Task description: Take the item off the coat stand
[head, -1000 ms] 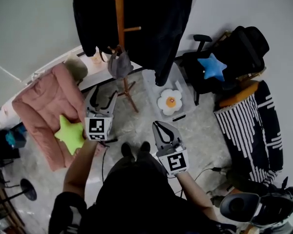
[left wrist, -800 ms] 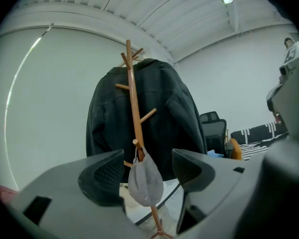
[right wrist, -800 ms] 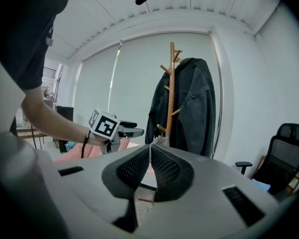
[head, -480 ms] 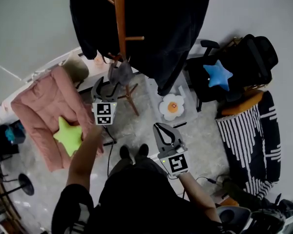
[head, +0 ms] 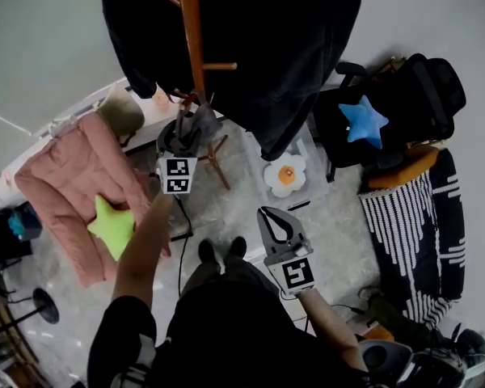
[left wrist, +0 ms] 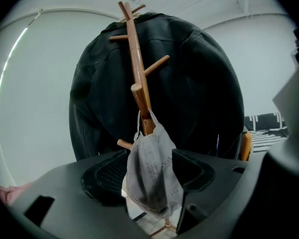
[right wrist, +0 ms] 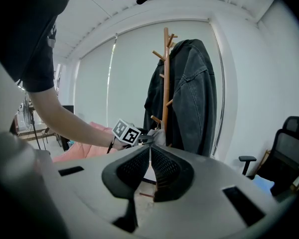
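A grey face mask [left wrist: 152, 171] hangs by its ear loop from a low peg of the wooden coat stand [left wrist: 137, 73]. My left gripper [left wrist: 149, 183] is open, with a jaw on each side of the mask and a gap left to both. In the head view the left gripper [head: 180, 136] is at the mask [head: 197, 123], beside the stand's pole [head: 191, 39]. A black jacket [head: 283, 47] hangs higher up the stand. My right gripper [head: 276, 221] is held low and back, shut and empty; its own view shows its jaws [right wrist: 150, 151] touching.
A pink couch [head: 65, 176] with a green star cushion [head: 111, 225] lies to the left. At the right, a black office chair [head: 420, 87] holds a blue star cushion [head: 362, 124]. A flower cushion [head: 287, 175] rests on a clear box near the stand's feet. Striped fabric [head: 412, 225] lies at right.
My left gripper has reached forward from above the couch to the stand, and now has the mask between its jaws. The right gripper has barely shifted.
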{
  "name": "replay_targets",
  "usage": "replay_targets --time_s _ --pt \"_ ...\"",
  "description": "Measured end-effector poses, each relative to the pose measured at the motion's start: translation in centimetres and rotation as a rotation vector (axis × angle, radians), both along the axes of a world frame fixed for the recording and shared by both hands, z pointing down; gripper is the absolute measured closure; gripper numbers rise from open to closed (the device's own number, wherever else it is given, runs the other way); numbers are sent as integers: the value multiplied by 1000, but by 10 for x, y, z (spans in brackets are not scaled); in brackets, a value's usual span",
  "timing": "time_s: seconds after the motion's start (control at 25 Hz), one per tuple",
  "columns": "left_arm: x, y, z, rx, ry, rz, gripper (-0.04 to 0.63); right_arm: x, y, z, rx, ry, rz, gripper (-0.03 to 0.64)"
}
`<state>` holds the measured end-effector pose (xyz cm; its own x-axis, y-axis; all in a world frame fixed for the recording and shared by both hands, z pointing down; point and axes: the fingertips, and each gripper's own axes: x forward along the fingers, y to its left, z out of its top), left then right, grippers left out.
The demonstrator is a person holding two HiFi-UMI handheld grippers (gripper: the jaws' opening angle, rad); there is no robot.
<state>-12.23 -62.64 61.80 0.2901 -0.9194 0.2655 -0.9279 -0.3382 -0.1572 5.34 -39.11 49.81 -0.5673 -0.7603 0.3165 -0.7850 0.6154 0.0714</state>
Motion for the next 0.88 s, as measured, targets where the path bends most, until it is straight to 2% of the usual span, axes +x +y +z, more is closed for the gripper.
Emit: replay_targets --time_s 0.24,0.68,0.88 --pt "4 -17 16 -31 -34 1 308 1 -5 6 -14 -9 -2 588" --pt "0 -25 19 -23 -84 -26 532 -5 -13 7 -19 -18 -11 588" --pt "-2 -24 11 5 -102 -33 566 -7 -14 7 -12 -18 -16 588"
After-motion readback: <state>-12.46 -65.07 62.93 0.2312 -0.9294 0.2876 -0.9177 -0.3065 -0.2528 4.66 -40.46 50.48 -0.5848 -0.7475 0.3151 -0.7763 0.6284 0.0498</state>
